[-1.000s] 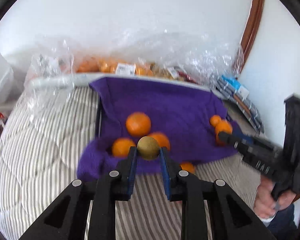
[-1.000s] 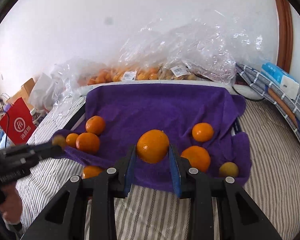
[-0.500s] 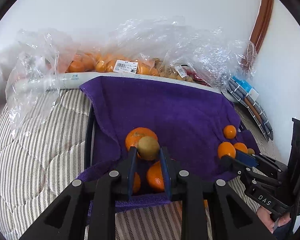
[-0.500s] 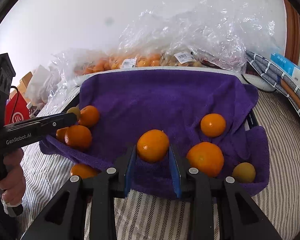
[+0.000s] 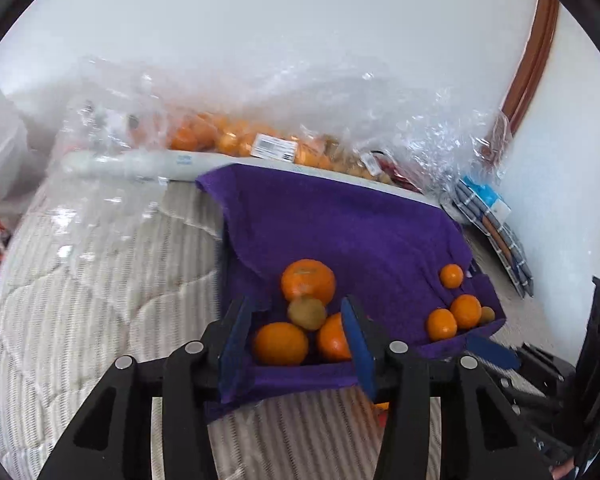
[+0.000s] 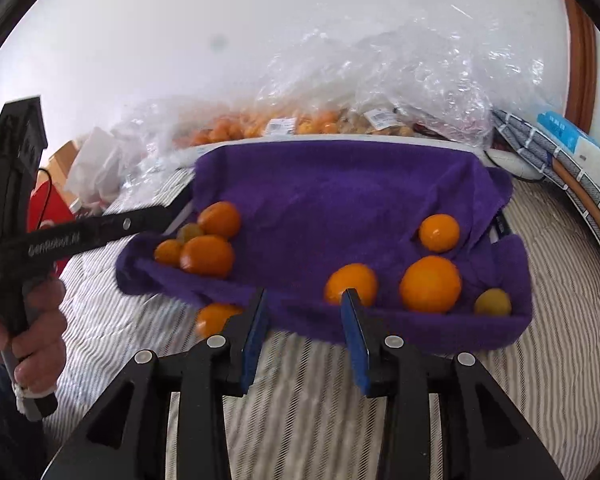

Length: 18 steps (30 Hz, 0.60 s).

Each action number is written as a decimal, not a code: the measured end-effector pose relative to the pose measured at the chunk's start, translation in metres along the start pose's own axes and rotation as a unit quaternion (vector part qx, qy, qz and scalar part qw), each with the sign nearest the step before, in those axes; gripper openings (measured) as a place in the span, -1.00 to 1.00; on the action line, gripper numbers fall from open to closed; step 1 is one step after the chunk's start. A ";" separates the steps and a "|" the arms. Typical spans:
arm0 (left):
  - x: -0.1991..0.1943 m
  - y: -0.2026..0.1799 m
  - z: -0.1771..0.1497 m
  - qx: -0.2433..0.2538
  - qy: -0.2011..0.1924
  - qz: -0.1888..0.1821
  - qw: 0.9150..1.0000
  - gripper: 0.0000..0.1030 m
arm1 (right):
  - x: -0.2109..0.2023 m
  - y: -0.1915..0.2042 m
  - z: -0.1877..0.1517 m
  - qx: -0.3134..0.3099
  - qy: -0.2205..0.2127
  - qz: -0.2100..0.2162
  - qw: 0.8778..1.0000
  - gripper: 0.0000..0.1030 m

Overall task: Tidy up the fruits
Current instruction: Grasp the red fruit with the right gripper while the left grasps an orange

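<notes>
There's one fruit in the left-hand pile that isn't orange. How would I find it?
Start at the purple towel spread on the striped bed, then look to its near corner in the left wrist view, where three oranges huddle between the opening jaws of the left gripper. Resting among them, untouched by the pads, is the kiwi: smaller, dull brownish-green, not glossy orange.

My kiwi (image 5: 306, 313) (small, brownish-green) rests on the purple towel (image 5: 340, 224), nestled against three oranges (image 5: 308, 282). On my right, an orange (image 6: 351, 283) sits by a bigger one (image 6: 430, 284) and a yellowish fruit (image 6: 493, 302). One orange (image 6: 216, 317) lies off the towel, on the bed.
</notes>
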<state>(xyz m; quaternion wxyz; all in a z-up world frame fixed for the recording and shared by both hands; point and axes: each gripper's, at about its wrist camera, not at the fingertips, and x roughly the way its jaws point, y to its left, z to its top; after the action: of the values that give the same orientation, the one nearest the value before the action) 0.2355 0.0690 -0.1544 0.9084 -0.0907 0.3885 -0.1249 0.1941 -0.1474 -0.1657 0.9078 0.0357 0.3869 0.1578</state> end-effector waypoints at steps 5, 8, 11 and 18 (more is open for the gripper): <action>-0.023 0.019 -0.015 -0.005 -0.006 0.032 0.999 -0.12 | 0.006 0.034 -0.023 -0.009 0.030 0.036 0.999 -0.27; -0.032 0.029 -0.024 -0.016 -0.004 0.032 0.999 -0.11 | 0.017 0.046 -0.032 -0.014 0.045 0.033 0.998 -0.29; -0.036 0.033 -0.029 -0.018 -0.003 0.038 0.999 -0.11 | 0.026 0.051 -0.035 -0.018 0.051 0.019 0.998 -0.45; -0.029 0.013 -0.043 0.001 0.012 0.031 0.999 -0.11 | 0.009 0.043 -0.038 -0.020 0.039 0.018 0.999 -0.53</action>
<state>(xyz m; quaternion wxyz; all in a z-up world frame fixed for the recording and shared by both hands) 0.1868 0.0867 -0.1670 0.9070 -0.0765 0.4022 -0.0981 0.1614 -0.1056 -0.1906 0.8897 0.0182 0.4179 0.1830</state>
